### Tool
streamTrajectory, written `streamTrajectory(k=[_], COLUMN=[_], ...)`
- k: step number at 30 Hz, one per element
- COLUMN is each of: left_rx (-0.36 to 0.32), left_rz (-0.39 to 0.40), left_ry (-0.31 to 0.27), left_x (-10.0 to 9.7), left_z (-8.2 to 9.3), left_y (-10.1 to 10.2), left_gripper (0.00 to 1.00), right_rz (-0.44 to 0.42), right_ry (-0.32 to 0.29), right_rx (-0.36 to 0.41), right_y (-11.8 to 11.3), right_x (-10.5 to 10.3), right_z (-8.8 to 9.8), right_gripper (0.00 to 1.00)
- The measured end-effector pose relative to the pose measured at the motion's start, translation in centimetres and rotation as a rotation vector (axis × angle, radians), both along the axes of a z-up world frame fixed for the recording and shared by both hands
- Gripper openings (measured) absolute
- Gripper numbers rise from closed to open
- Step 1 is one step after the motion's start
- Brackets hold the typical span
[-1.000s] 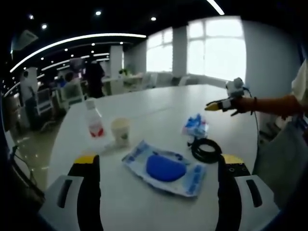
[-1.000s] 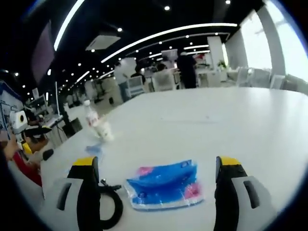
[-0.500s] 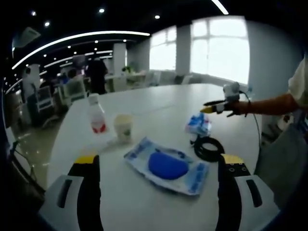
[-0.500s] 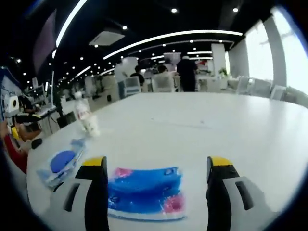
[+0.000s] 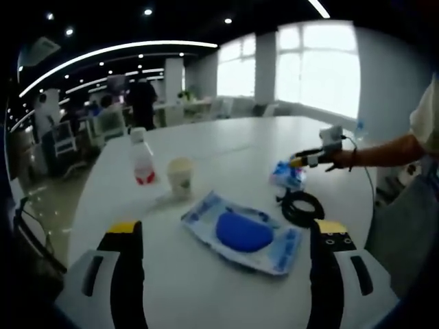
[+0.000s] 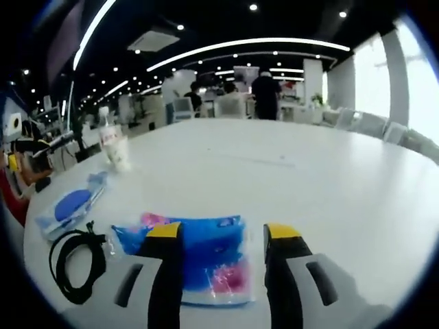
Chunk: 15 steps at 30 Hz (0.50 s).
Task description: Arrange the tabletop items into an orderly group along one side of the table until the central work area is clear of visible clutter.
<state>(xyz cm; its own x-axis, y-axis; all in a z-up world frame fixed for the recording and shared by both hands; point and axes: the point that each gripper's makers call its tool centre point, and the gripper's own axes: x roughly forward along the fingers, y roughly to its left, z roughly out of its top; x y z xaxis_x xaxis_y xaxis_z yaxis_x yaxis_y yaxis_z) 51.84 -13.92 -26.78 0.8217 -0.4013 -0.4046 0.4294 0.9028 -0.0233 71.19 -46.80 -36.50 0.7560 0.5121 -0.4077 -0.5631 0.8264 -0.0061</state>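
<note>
The blue tissue pack (image 6: 199,257) lies on the white worktop (image 6: 329,192), between the right gripper (image 6: 223,236) fingers, which close around its sides. At 9 o'clock sits a coiled black cable (image 6: 74,264). The left gripper (image 5: 223,229) hangs released above a blue-pad packet (image 5: 243,233).

The left gripper view looks across the white table (image 5: 226,147) from its near edge towards the windows. The right gripper view sits low and close over the tissue pack (image 6: 206,257), facing the office. Both share the coiled cable (image 5: 302,208) and blue-disc packet (image 6: 68,209).

On my table (image 5: 226,147) I count one bottle (image 5: 142,157), one paper cup (image 5: 181,177), one coiled black cable (image 5: 302,208), and two blue packets (image 5: 242,232) (image 6: 199,257), possibly tissues.
</note>
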Motion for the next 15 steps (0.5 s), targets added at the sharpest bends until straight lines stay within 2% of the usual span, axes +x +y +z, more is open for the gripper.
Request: streamTrajectory(k=[2, 4, 8, 11, 13, 15], left_rx=[0.001, 0.002, 0.005, -0.001, -0.001, -0.002], left_rz=[0.002, -0.003, -0.006, -0.001, 0.003, 0.007], left_ry=[0.005, 0.008, 0.011, 0.009, 0.009, 0.011], left_x=[0.0, 0.0, 0.0, 0.0, 0.0, 0.0], left_z=[-0.2, -0.3, -0.4, -0.3, -0.3, -0.4], left_y=[0.1, 0.0, 0.0, 0.1, 0.2, 0.3], left_gripper=[0.98, 0.98, 0.97, 0.97, 0.97, 0.97], right_rz=[0.003, 0.003, -0.008, -0.010, -0.018, -0.066], right_ry=[0.026, 0.018, 0.041, 0.031, 0.037, 0.063], right_rx=[-0.041, -0.052, -0.060, -0.129, -0.133, -0.101], right_y=[-0.1, -0.1, -0.2, -0.4, -0.4, -0.6], right_x=[-0.2, -0.2, -0.3, -0.3, -0.3, 0.0], right_z=[-0.9, -1.1, -1.7, -2.1, -2.3, -2.4], right_gripper=[0.33, 0.32, 0.29, 0.27, 0.25, 0.19])
